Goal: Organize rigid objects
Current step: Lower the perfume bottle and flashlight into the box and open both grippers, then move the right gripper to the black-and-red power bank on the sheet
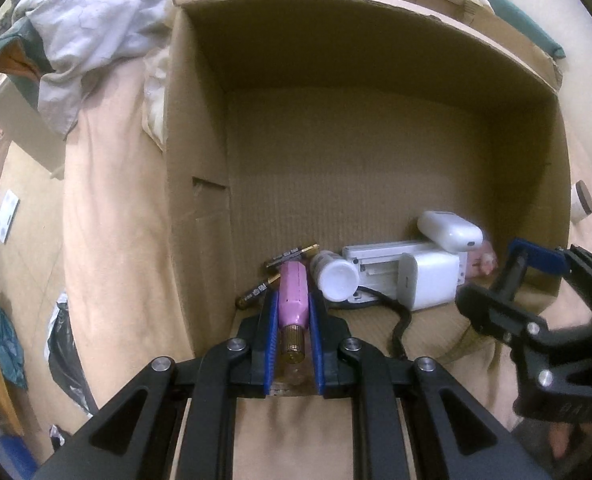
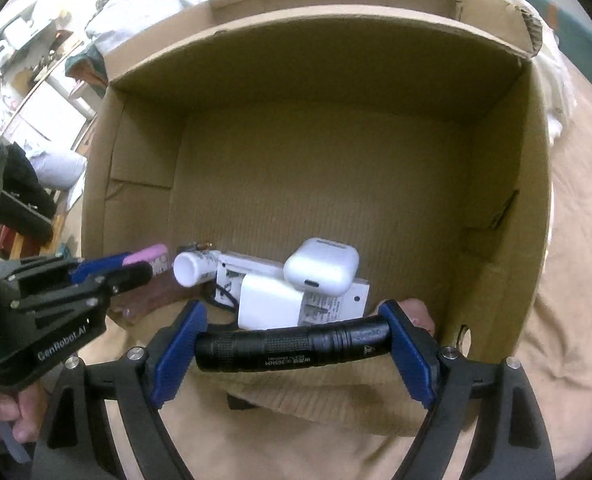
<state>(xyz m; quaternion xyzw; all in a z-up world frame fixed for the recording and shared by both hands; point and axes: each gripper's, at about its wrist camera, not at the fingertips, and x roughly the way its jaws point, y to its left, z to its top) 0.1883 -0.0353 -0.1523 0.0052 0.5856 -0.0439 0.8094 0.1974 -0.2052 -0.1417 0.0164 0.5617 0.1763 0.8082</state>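
Note:
An open cardboard box (image 1: 200,128) (image 2: 136,168) lies on a beige bed. My left gripper (image 1: 294,316) is shut on a pink bottle with a gold collar (image 1: 293,296), held at the box's near edge; the bottle also shows in the right wrist view (image 2: 146,255). My right gripper (image 2: 294,342) is shut on a black flashlight (image 2: 292,346), held crosswise by its two ends at the box's front; this gripper shows at the right of the left wrist view (image 1: 511,280). Inside the box lie a white bottle (image 1: 333,276) (image 2: 192,267), a white charger (image 1: 429,280) (image 2: 270,304), a white earbud case (image 1: 449,230) (image 2: 321,266), a white flat device (image 1: 379,254) and batteries (image 1: 290,255).
A black cable (image 1: 399,320) trails from the box's front. Crumpled white bedding (image 1: 88,20) lies left of the box. A small white jar with a brown lid (image 1: 581,202) sits right of the box. Bags and clutter (image 1: 64,344) lie on the floor at left.

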